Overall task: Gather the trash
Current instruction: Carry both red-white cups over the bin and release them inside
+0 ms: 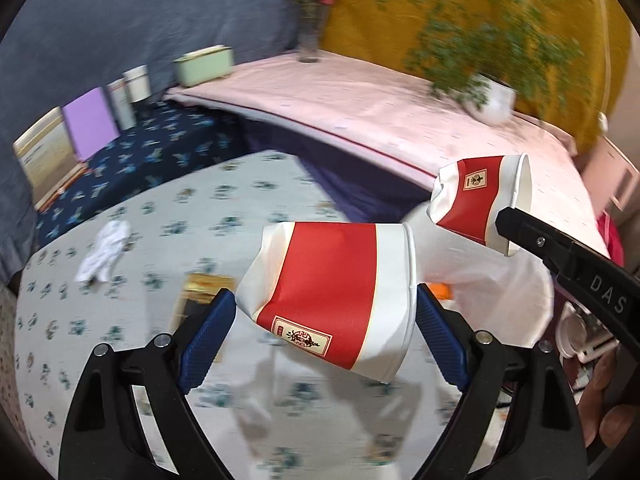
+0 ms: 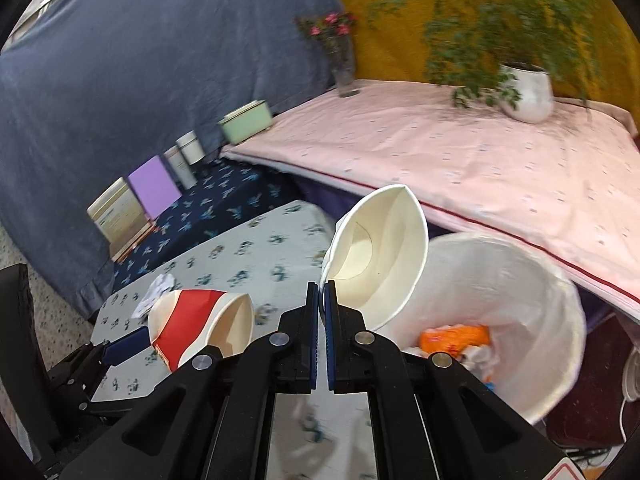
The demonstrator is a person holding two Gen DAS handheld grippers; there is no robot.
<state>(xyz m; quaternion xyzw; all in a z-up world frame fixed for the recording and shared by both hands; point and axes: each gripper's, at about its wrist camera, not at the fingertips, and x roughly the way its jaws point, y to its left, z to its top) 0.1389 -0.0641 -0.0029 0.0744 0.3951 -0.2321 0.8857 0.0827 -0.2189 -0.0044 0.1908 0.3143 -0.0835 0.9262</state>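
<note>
My left gripper [image 1: 324, 316] is shut on a crushed red-and-white paper cup [image 1: 332, 292], held sideways above the floral table [image 1: 120, 320]. That cup also shows in the right wrist view [image 2: 200, 328]. My right gripper [image 2: 321, 304] is shut on the rim of a second red-and-white paper cup [image 2: 376, 256], held over the edge of the white-lined trash bin [image 2: 520, 320]. This second cup shows in the left wrist view [image 1: 480, 200], as does the bin [image 1: 500, 292]. The bin holds orange and white trash [image 2: 456, 338]. A crumpled white tissue [image 1: 104, 256] lies on the table.
A pink-covered surface [image 2: 480, 168] behind the bin carries a white potted plant [image 2: 528, 92] and a flower vase [image 2: 344, 68]. A dark blue shelf [image 1: 152, 152] holds boxes, tins and a green container [image 1: 204, 66]. A small box [image 1: 200, 300] lies on the table.
</note>
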